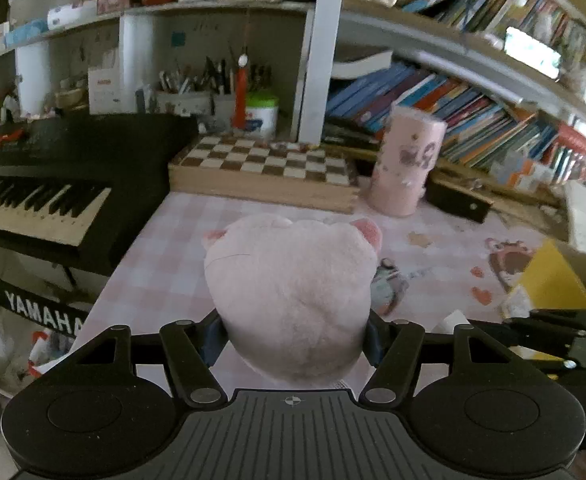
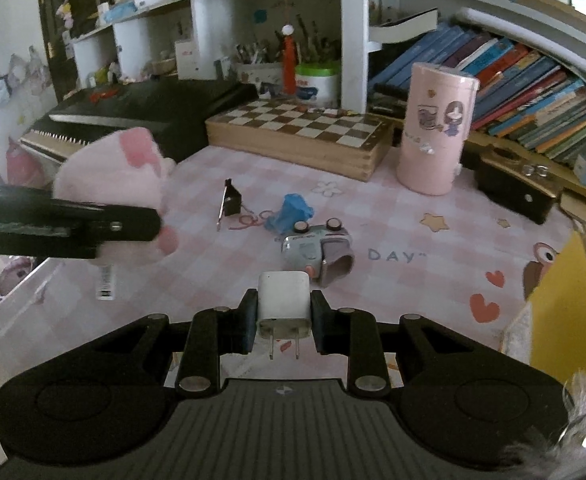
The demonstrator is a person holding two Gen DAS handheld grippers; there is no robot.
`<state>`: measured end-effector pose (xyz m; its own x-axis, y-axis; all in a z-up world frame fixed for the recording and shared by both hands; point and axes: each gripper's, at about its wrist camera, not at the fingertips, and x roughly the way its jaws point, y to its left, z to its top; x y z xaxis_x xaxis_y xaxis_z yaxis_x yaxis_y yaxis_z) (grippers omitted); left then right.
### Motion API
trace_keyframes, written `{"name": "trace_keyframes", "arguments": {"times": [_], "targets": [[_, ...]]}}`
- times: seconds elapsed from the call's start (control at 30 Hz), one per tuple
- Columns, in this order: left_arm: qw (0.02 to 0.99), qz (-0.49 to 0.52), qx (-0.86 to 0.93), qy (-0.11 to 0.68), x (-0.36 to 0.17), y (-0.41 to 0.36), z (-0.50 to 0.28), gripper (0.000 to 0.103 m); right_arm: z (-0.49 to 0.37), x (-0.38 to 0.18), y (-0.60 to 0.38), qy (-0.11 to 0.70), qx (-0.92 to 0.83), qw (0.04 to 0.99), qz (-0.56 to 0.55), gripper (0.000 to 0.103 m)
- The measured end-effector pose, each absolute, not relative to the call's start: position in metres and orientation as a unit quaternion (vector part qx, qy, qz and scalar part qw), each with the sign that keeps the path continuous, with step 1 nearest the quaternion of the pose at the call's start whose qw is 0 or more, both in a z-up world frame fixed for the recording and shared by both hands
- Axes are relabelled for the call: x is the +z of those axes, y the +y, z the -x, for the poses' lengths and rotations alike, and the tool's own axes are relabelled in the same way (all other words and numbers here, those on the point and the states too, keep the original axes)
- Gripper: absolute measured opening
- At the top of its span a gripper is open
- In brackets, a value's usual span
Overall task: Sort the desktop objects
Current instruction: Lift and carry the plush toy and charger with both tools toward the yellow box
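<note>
Two loads at once: my left gripper (image 1: 295, 340) squeezes the pink plush toy (image 1: 293, 292) between its pads, lifted clear for sorting; my right gripper (image 2: 281, 326) pinches the white charger (image 2: 283, 302), prongs toward me, yellow box (image 2: 561, 300) to its right.

- "YAMAHA", white capitals with the last letter cut short, runs along the black keyboard stand (image 1: 43, 312) at the lower left of the left wrist view.
- "DAY", grey capitals, is printed on the pink checked table cover (image 2: 392, 256) right of centre in the right wrist view.
- Book spines and shelf labels are too blurred to read.
</note>
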<state>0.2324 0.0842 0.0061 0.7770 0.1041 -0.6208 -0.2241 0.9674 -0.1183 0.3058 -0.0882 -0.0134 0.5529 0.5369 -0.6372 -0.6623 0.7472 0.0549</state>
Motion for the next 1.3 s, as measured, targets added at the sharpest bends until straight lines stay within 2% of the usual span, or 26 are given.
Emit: {"name": "trace_keyframes", "arguments": {"times": [0.4,1.3], "targets": [[0.948,0.098,0.055,0.298,0.023,0.078,-0.181,0.065,-0.257,0.013,-0.105,0.312,0.32,0.892,0.07,0.025],[0.943,0.08,-0.011,0.323,0.015,0.087,-0.065,0.065,-0.12,0.005,-0.087,0.336,0.277,0.897,0.07,0.025]]}}
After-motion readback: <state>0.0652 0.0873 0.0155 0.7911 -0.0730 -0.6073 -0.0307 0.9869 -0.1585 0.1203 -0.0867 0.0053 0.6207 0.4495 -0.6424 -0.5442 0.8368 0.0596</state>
